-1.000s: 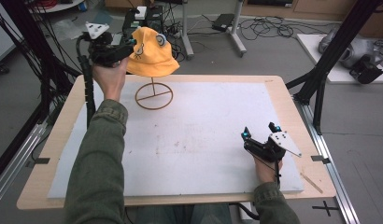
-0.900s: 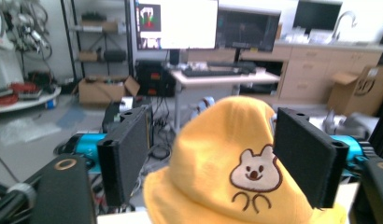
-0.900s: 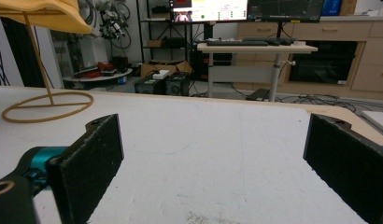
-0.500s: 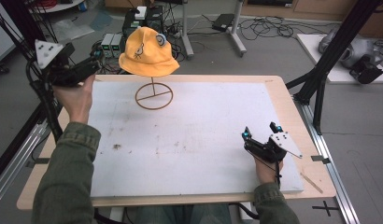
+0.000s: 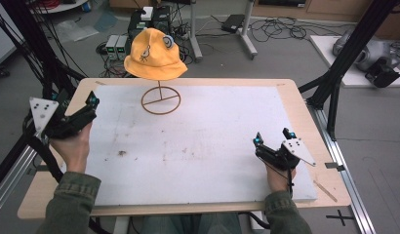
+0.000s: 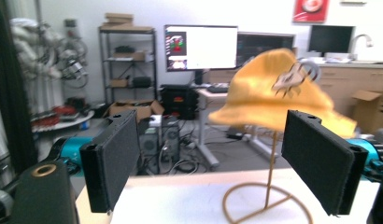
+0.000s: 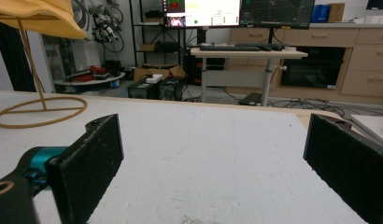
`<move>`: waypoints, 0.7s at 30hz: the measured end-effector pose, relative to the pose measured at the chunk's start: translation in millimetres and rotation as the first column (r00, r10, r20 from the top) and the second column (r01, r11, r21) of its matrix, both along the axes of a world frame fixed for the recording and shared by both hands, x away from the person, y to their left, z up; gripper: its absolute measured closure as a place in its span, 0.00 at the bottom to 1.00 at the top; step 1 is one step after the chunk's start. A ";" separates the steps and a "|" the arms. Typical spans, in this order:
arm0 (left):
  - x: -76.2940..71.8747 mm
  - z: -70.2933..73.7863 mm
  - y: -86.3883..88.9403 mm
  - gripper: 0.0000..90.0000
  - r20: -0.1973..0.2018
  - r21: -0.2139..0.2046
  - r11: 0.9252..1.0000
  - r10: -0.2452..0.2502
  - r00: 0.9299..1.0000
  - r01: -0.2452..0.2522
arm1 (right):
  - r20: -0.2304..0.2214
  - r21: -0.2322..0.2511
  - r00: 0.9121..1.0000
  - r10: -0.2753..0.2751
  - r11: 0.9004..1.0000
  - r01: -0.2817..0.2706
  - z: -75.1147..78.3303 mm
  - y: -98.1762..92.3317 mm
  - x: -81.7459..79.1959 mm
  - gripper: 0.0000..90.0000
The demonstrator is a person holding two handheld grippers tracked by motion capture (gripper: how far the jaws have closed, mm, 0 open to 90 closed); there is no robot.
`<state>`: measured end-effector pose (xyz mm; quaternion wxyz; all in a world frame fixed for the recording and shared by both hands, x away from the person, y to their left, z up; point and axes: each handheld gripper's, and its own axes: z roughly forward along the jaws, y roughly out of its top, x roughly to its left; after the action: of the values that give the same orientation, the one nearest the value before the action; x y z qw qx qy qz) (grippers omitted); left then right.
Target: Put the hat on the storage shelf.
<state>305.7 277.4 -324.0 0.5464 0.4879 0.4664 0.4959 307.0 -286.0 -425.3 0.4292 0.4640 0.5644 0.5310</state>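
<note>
Two grippers, both w/ jaws spread wide & empty. Yellow fabric bucket hat (image 5: 155,54) sits on top of the thin brass-coloured wire stand (image 5: 160,100) at the far edge of the white foam board (image 5: 198,146), stand's ring base flat on the board. Left gripper (image 5: 83,109) hovers at the board's left edge, well apart from the hat; in the left gripper view the hat (image 6: 278,93) shows between the pads, tilted on its pole. Right gripper (image 5: 272,138) rests low near the front right, pointing across bare board.

Risks, as I judge them: stand looks light & top-heavy, so a sideways nudge on the brim could tip the whole thing. Pinching soft fabric off-centre could drag the hat askew or pull the stand along w/ it. Right gripper is far away, can't steady the base.
</note>
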 end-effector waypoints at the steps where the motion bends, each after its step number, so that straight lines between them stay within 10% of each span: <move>1: -2.7 -9.2 -1.4 0.21 -0.002 -0.001 1.000 0.028 1.000 -0.028 | 0.000 -0.002 1.000 0.000 1.000 0.000 -0.1 0.0 0.0 0.05; 12: -14.5 -72.1 -5.8 0.20 -0.073 0.018 0.993 0.119 0.990 -0.118 | -0.007 0.011 1.000 0.000 1.000 0.000 -2.0 0.3 -0.4 0.05; 21: -20.8 -93.1 -5.7 0.20 -0.127 0.013 0.992 0.124 0.984 -0.123 | -0.006 -0.009 1.000 0.000 1.000 0.000 -3.3 0.8 -0.4 0.05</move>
<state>284.9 271.7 -417.1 0.4824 0.4900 0.5284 0.4980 306.5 -285.3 -428.6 0.4297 0.4637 0.5681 0.5269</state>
